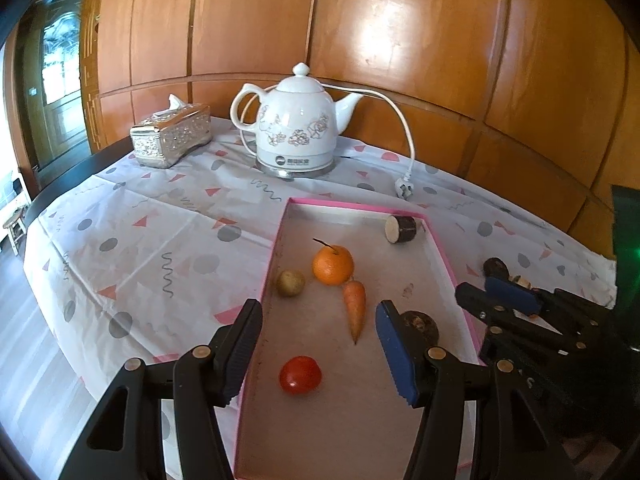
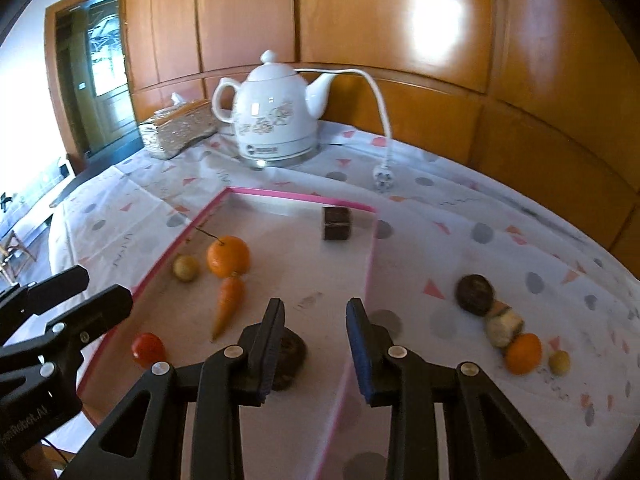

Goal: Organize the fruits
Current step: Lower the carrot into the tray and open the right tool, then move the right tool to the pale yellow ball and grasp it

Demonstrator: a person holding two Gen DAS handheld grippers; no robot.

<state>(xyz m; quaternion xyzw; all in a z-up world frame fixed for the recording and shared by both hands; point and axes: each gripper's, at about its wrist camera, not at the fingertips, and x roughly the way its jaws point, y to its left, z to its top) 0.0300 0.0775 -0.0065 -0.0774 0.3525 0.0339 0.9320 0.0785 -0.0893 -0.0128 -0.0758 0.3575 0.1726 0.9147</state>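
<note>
A pink-rimmed tray (image 1: 275,248) (image 2: 370,264) holds an orange (image 1: 333,266) (image 2: 228,256), a carrot (image 1: 355,308) (image 2: 228,304), a tomato (image 1: 300,374) (image 2: 148,350), a small yellowish fruit (image 1: 291,282) (image 2: 185,268), a dark cut piece (image 1: 401,229) (image 2: 337,222) and a dark round fruit (image 1: 420,326) (image 2: 290,356). My left gripper (image 1: 318,354) (image 2: 108,286) hovers open over the tray's near end, above the tomato. My right gripper (image 2: 316,320) (image 1: 492,298) stands open over the tray's right rim, with nothing between its pads. The dark round fruit lies just beside its left finger, partly hidden.
On the cloth right of the tray lie another dark fruit (image 2: 474,294), a mottled lump (image 2: 505,326), a second orange (image 2: 523,353) and a small yellow fruit (image 2: 559,361). A white kettle (image 1: 294,128), its cord and plug (image 1: 404,188), and a tissue box (image 1: 172,138) stand behind.
</note>
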